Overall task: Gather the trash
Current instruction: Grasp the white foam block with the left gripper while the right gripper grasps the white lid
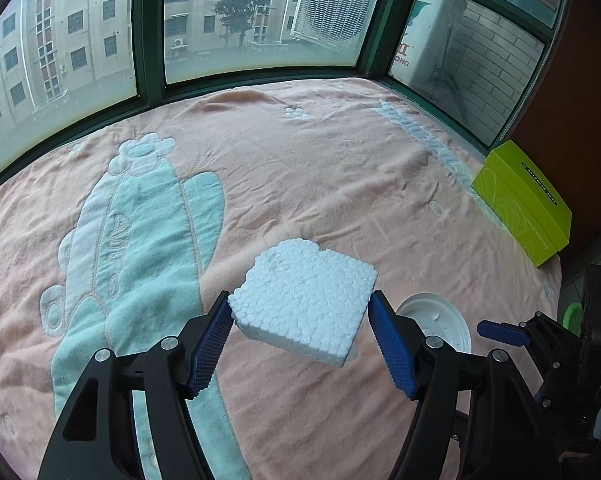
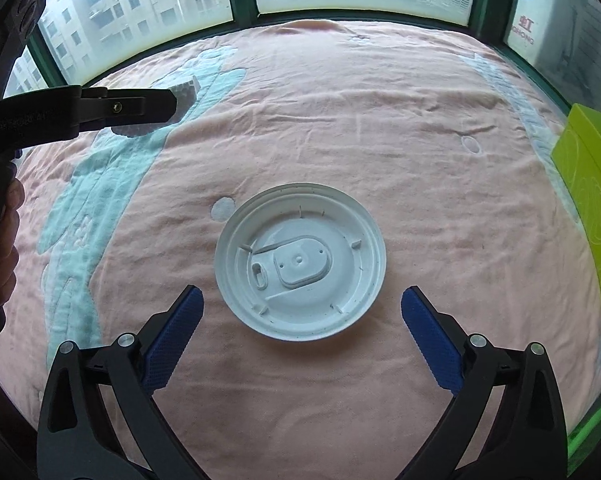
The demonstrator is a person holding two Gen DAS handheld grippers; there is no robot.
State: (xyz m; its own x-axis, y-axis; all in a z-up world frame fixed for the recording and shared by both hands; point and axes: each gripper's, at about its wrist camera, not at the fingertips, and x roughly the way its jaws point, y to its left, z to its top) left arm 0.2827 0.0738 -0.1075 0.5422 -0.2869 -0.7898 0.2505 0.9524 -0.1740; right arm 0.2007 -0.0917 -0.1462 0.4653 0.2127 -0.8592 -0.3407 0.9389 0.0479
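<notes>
In the left wrist view, the left gripper (image 1: 300, 322) clamps a white styrofoam block (image 1: 304, 304) between its blue ribbed pads (image 1: 210, 350), one pad against each side of the block. The block is held clear of the pink blanket (image 1: 340, 168) and tilts, its broken bumpy face turned up. At about four o'clock from the block, partly hidden behind the right-hand finger, a white plastic lid (image 1: 440, 316) lies on the blanket. At the frame's three to four o'clock edge the tip of the right gripper (image 1: 504, 330) reaches in, one blue pad showing. A lime-green box (image 1: 524, 208) rests at the blanket's edge at two o'clock from the block. A teal cartoon pattern (image 1: 148, 216) fills the blanket at nine to ten o'clock. Green-framed windows (image 1: 148, 40) run along the top.

In the right wrist view, the right gripper (image 2: 300, 328) stands with its jaws spread wide and nothing between the pads. The white plastic lid (image 2: 300, 260) lies flat on the pink blanket (image 2: 380, 120), inner side up, just beyond the fingertips at twelve o'clock and centred between them, not touched. At ten o'clock the left gripper (image 2: 168, 106) crosses in from the left edge, the styrofoam block (image 2: 186, 90) showing at its tip above the blanket. A hand (image 2: 0, 248) holds its handle at nine o'clock. The lime-green box (image 2: 588, 208) sits at three o'clock.
</notes>
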